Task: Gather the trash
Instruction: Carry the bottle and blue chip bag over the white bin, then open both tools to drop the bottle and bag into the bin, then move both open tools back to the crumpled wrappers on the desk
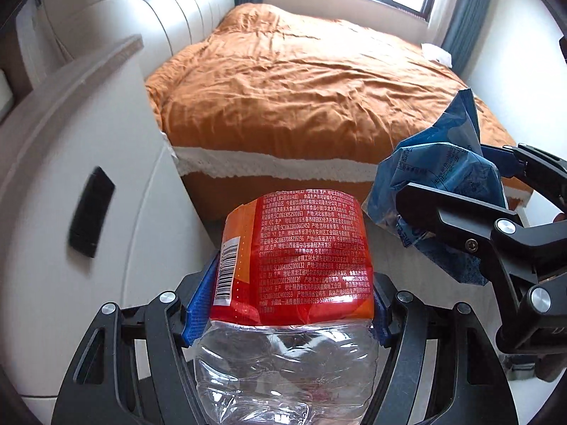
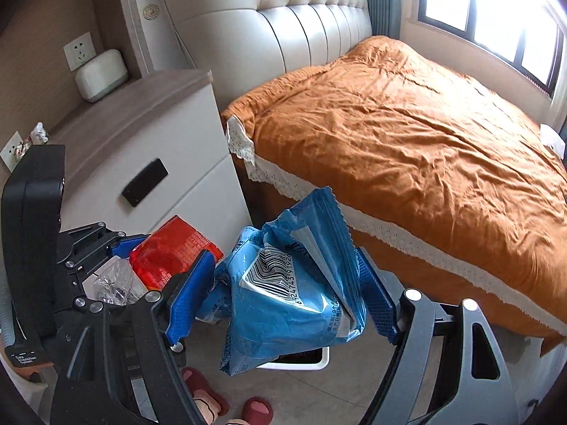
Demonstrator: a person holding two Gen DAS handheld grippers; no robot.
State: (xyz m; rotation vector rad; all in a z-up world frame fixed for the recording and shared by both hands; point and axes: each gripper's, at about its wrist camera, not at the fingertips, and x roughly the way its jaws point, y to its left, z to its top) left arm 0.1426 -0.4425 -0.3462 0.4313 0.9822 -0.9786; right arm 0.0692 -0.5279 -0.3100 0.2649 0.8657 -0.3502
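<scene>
Right wrist view gives me the bed (image 2: 425, 124) first, its orange cover filling the far right of the room, with the padded headboard (image 2: 283, 28) behind it and the window (image 2: 496, 10) beyond. Left of the bed stands the white nightstand (image 2: 149, 148); on its surface, far left by the wall, I see a pale rounded box (image 2: 101, 74).

Nearer, my right claw (image 2: 280, 294) is clamped on a crumpled blue wrapper (image 2: 283, 304), barcode facing me, held in the air above the tiled floor (image 2: 319, 389). A white bin (image 2: 312, 359) shows only partly under the wrapper, so I cannot tell what it holds. Red slippers (image 2: 255, 409) lie on the floor at the near edge.

From the left wrist, my left claw (image 1: 283, 304) is closed on a crushed plastic bottle (image 1: 287, 361) with a red-and-orange label (image 1: 297, 248), its blue pads (image 1: 198, 304) pressing either side. That bottle hangs in front of the nightstand, with the wrapper just to its right.
</scene>
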